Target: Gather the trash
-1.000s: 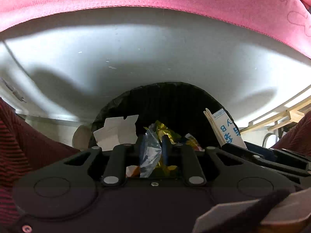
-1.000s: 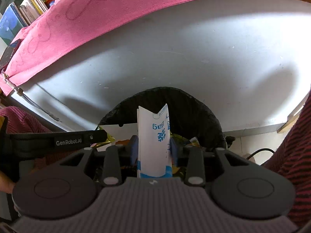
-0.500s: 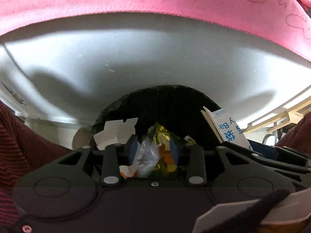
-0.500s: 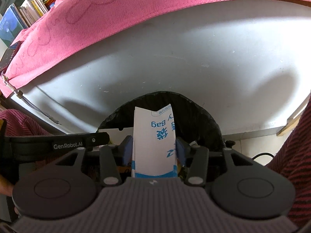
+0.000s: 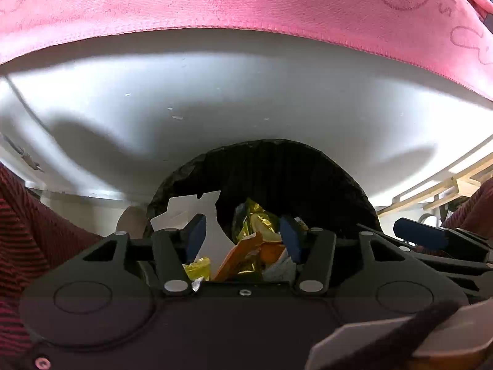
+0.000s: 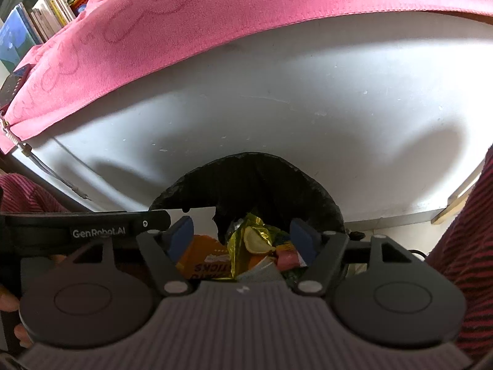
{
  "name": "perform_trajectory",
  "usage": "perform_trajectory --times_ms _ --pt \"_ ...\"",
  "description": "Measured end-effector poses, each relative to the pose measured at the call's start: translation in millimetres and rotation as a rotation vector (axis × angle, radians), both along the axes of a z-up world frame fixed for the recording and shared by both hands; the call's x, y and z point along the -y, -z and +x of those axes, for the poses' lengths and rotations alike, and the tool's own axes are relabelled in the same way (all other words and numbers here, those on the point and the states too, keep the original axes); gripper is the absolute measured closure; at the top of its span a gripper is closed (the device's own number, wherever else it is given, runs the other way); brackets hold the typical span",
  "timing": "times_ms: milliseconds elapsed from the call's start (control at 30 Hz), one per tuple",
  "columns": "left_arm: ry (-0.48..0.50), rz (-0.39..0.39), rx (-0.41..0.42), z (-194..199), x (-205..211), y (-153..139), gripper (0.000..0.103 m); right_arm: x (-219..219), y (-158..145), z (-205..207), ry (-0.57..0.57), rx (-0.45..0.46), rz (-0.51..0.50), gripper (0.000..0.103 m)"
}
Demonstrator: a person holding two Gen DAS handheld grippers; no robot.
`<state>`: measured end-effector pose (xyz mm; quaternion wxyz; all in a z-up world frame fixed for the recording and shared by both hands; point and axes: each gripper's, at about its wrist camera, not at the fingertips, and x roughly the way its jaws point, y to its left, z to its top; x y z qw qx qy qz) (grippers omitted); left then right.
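Observation:
A round bin with a black liner stands below both grippers, against a white panel. Inside lie a gold foil wrapper, an orange snack packet, a white card and other scraps. My left gripper hangs over the bin, its jaws opening, with nothing pinched between the blue pads. My right gripper hovers beside it over the same bin, jaws also opening wide and holding nothing. The white-and-blue paper bag is out of sight.
A pink towel drapes over the white panel behind the bin. Books stand at the upper left of the right wrist view. Wooden slats lie to the right. Red striped sleeves flank both views.
The left gripper let go of a clear wrapper and the right one released the white-and-blue paper bag; both dropped out of the jaws, which spread apart over the bin.

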<state>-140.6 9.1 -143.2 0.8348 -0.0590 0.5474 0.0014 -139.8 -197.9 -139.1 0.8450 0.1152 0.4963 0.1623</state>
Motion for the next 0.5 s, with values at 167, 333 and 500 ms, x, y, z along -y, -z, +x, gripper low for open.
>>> perform_trajectory --times_ms 167,333,500 --pt "-0.006 -0.003 0.0 -0.3 -0.9 0.5 0.05 0.3 0.5 -1.8 0.005 0.003 -0.015 0.019" --pt "-0.015 -0.001 -0.004 -0.2 -1.3 0.7 0.049 0.9 1.7 -1.8 0.003 -0.001 -0.025 0.014" --pt "-0.019 0.01 -0.012 -0.5 -0.5 1.6 0.046 -0.5 3.8 -1.9 -0.002 -0.005 -0.032 0.014"
